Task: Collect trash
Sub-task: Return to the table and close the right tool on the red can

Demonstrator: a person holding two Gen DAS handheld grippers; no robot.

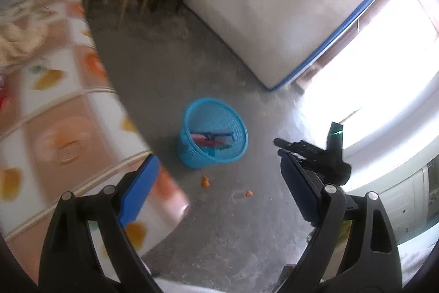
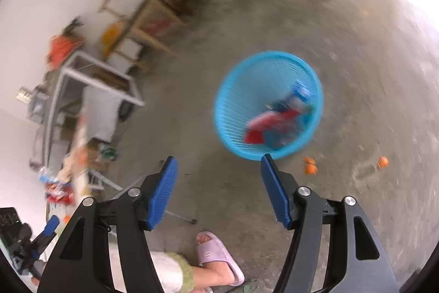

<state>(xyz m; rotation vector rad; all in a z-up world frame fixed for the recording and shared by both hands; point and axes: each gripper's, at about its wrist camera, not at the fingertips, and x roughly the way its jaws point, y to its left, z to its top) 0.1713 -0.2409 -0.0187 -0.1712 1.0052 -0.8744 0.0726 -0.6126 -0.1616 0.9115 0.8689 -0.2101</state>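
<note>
Jaws of both grippers gape empty above the blue basket [image 2: 267,105] holding wrappers [image 2: 277,120].

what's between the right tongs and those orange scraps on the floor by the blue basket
Nothing visible. The right tongs hang open over bare concrete floor; the orange scraps lie in the open beside the blue basket, which sits farther back, off the path.

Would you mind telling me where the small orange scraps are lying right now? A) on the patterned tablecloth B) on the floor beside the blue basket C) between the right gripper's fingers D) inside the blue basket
B: the orange scraps lie on the bare concrete floor just outside the blue basket, touched by neither open gripper.
</note>
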